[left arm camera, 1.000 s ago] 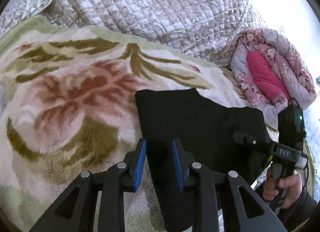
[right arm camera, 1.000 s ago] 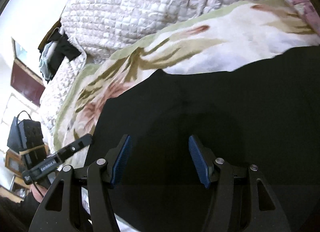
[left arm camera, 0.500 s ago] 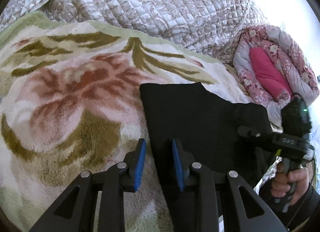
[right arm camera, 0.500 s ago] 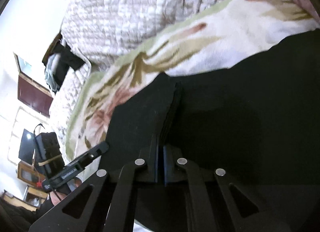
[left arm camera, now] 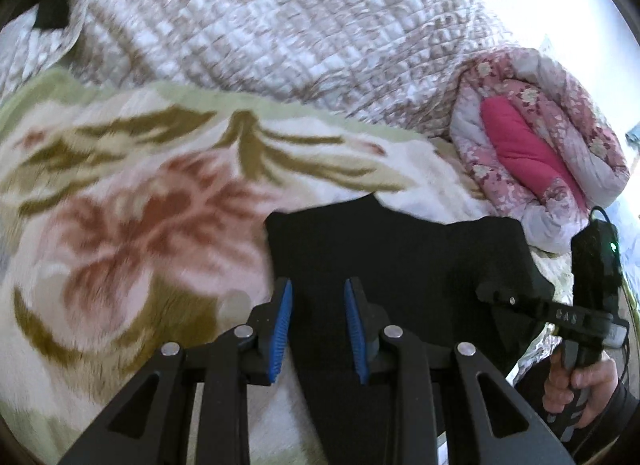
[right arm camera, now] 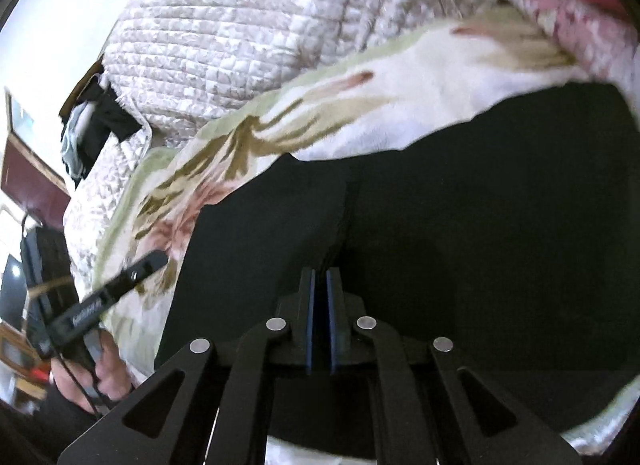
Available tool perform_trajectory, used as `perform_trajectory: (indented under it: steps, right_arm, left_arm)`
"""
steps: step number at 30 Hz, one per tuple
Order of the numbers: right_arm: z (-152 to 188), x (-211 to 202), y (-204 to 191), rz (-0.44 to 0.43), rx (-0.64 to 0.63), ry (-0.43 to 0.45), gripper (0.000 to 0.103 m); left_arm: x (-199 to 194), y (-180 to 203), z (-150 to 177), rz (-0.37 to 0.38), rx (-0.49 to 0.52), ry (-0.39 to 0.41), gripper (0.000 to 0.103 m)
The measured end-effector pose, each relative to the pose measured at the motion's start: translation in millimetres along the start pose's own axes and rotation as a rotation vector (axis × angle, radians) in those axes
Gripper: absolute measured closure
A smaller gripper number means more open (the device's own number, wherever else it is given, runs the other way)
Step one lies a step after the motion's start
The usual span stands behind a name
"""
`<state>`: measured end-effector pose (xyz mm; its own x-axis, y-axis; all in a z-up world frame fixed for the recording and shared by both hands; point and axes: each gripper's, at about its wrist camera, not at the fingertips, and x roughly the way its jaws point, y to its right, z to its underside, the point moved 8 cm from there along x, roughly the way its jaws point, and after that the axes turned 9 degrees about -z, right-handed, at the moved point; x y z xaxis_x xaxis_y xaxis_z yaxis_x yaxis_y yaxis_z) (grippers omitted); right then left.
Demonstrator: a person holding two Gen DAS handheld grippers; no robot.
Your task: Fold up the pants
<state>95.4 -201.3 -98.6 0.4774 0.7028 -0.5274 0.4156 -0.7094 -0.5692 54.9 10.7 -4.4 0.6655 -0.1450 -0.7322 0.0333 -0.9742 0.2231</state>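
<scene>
We see the black pants [left arm camera: 384, 249] lying on a floral fleece blanket [left arm camera: 132, 225] that covers the bed, with a quilted grey-white comforter [left arm camera: 280, 25] bunched up behind it and a rolled pink floral quilt [left arm camera: 536, 145] off to the right. The pants look already folded over, their upper left corner squared off against the blanket.

From the left wrist view, our left tool [left arm camera: 318, 335] sits low over the near edge of the pants with its two blue pads [left arm camera: 282, 329] standing apart; black cloth shows in the gap between them, but the pads do not seem to be touching it. Farther right in the same view, our right tool [left arm camera: 496, 295] reaches in over the right side of the pants, gripped by the right hand [left arm camera: 580, 389].

From the right wrist view, the right tool [right arm camera: 319, 321] has its pads drawn together with only a thin slit left between them. A ridge of black fabric [right arm camera: 344, 201] runs up from the tips, so we judge it pinched on a fold of the pants, though dark cloth against dark fingers makes the contact hard to confirm. The left tool [right arm camera: 148, 263] and the left hand [right arm camera: 100, 377] appear at the left edge, over the blanket beside the pants.
</scene>
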Motion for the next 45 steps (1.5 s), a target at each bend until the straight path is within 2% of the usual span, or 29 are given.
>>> perform_trajectory:
  steps: [3, 6, 8, 10, 13, 16, 19, 21, 23, 29, 33, 34, 40, 45]
  right_arm:
    - [12.2, -2.4, -5.9, -0.019, -0.017, -0.023, 0.098]
    - [33.7, 11.8, 1.0, 0.007, -0.021, -0.117, 0.099]
    - [30.3, 5.5, 0.5, 0.011, -0.016, -0.093, 0.099]
    - [20.4, -1.9, -1.0, 0.051, -0.048, -0.059, 0.099]
    - [2.0, -0.6, -8.5, 0.033, -0.074, -0.017, 0.099]
    - [-11.3, 17.9, -10.8, 0.014, -0.096, -0.016, 0.099]
    - [-14.2, 41.9, 12.3, 0.057, -0.059, -0.058, 0.099]
    - [-18.2, 39.7, 19.1, 0.021, -0.003, -0.024, 0.099]
    - [-17.3, 33.3, 12.9, 0.047, -0.028, -0.020, 0.094]
    - [13.4, 8.4, -22.6, 0.066, -0.140, -0.033, 0.093]
    - [50.1, 11.3, -20.3, 0.116, -0.179, -0.115, 0.092]
    - [52.0, 7.5, -20.9, 0.112, -0.194, -0.088, 0.092]
    - [49.8, 1.1, -23.2, 0.132, -0.168, -0.104, 0.089]
    - [61.6, -7.9, -29.6, 0.141, -0.205, -0.096, 0.088]
  left_arm:
    - [3.9, 13.7, -2.5, 0.020, 0.024, -0.002, 0.074]
    - [14.3, 21.0, 10.5, 0.030, 0.042, -0.047, 0.073]
    - [22.0, 21.9, 24.2, 0.015, 0.054, -0.090, 0.074]
    - [17.9, 22.6, 29.6, 0.002, 0.076, -0.075, 0.074]
    - [15.5, 22.8, 30.9, -0.003, 0.082, -0.076, 0.074]
    - [18.1, 23.5, 23.8, -0.013, 0.078, -0.074, 0.074]
    - [28.0, 23.4, 15.5, -0.020, 0.082, -0.068, 0.073]
    - [37.9, 20.4, 13.9, -0.017, 0.074, -0.075, 0.073]
    - [34.1, 21.5, 12.1, -0.024, 0.076, -0.071, 0.073]
    - [8.1, 28.5, 26.7, -0.049, 0.110, -0.054, 0.073]
    - [-2.2, 30.0, 49.3, -0.056, 0.124, -0.079, 0.073]
    - [-2.2, 30.2, 55.8, -0.071, 0.137, -0.088, 0.073]
    - [-12.7, 31.8, 61.4, -0.129, 0.152, -0.089, 0.073]
    - [-26.4, 36.5, 63.0, -0.114, 0.151, -0.069, 0.072]
